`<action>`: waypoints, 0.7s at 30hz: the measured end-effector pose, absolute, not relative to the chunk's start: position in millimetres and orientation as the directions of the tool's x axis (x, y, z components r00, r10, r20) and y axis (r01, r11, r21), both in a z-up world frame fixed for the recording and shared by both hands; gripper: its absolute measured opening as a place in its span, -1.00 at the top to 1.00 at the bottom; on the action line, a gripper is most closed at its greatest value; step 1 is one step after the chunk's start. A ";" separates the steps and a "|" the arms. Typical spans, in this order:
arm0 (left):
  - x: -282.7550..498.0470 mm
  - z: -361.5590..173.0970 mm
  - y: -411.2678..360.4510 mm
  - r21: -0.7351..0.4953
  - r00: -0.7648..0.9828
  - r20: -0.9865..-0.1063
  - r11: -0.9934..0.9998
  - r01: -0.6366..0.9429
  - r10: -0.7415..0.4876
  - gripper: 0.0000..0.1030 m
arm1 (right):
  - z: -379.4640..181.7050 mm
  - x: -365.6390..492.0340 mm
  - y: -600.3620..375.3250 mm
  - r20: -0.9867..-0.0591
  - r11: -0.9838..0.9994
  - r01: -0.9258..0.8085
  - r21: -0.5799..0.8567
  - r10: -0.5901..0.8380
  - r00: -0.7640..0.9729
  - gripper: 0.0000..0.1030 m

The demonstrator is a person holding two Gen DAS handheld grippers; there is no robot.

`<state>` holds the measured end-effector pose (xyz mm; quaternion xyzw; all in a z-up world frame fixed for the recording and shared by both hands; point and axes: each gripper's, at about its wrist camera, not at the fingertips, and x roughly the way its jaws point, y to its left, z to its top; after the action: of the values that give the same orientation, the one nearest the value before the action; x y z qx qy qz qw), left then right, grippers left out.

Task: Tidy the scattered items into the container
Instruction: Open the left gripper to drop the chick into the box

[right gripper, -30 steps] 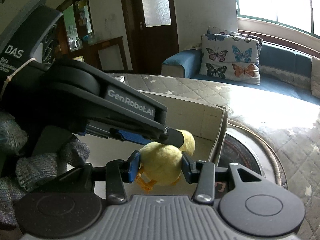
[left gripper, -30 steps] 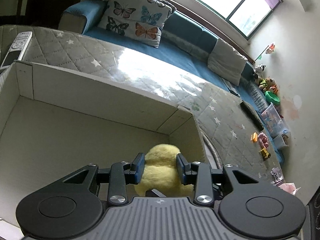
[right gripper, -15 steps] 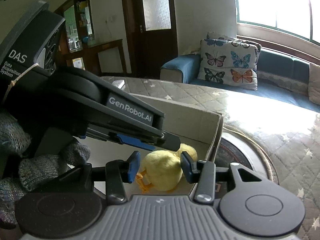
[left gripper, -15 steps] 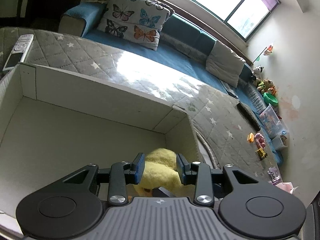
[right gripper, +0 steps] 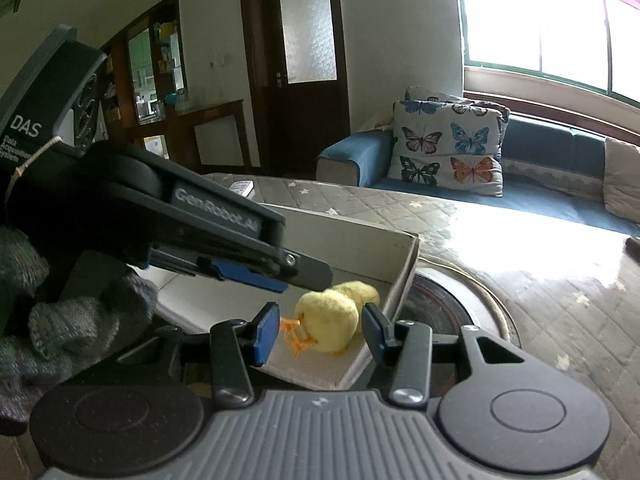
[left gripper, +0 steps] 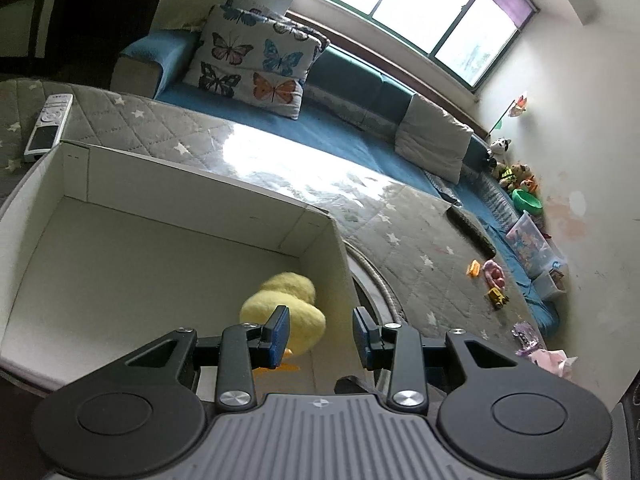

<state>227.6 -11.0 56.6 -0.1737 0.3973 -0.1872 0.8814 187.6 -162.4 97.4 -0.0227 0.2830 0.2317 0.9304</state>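
Resting in the white box's (left gripper: 192,184) near right corner, the plush duck (left gripper: 288,304) is stowed, both grippers' (left gripper: 320,332) jaws gape empty, small toys (left gripper: 490,276) on the far right mat remain

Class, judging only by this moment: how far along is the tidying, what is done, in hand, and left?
Done: the yellow plush duck lies inside the white box. In hand: nothing; the left gripper and right gripper both stand open above it. Left: small toys remain on the quilted mat.

My blue-padded black grippers frame a yellow duck (left gripper: 282,306) with orange feet in the white box (left gripper: 168,208), beyond it a butterfly-print cushion (left gripper: 252,68).
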 end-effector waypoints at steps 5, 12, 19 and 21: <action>204.9 61.7 -11.6 -0.449 0.631 -0.620 0.870 0.202 -0.466 0.29 | 96.1 174.4 -173.0 -0.541 0.894 -0.438 0.097 0.416 0.731 0.10; 174.8 57.2 -15.4 -0.439 0.630 -0.620 0.872 0.217 -0.469 0.29 | 81.6 151.9 -186.7 -0.563 0.897 -0.426 0.117 0.413 0.715 0.10; 163.0 46.2 -26.2 -0.441 0.600 -0.641 0.869 0.223 -0.479 0.29 | 61.7 143.1 -195.0 -0.598 0.903 -0.402 0.153 0.409 0.689 0.11; 163.1 41.9 -29.8 -0.441 0.591 -0.651 0.871 0.217 -0.477 0.29 | 56.2 140.5 -197.1 -0.605 0.904 -0.396 0.162 0.408 0.684 0.11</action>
<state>163.1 -29.8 41.9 -0.1595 0.4069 -0.1977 0.8775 140.5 -197.1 56.2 0.0093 0.3320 0.2190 0.9174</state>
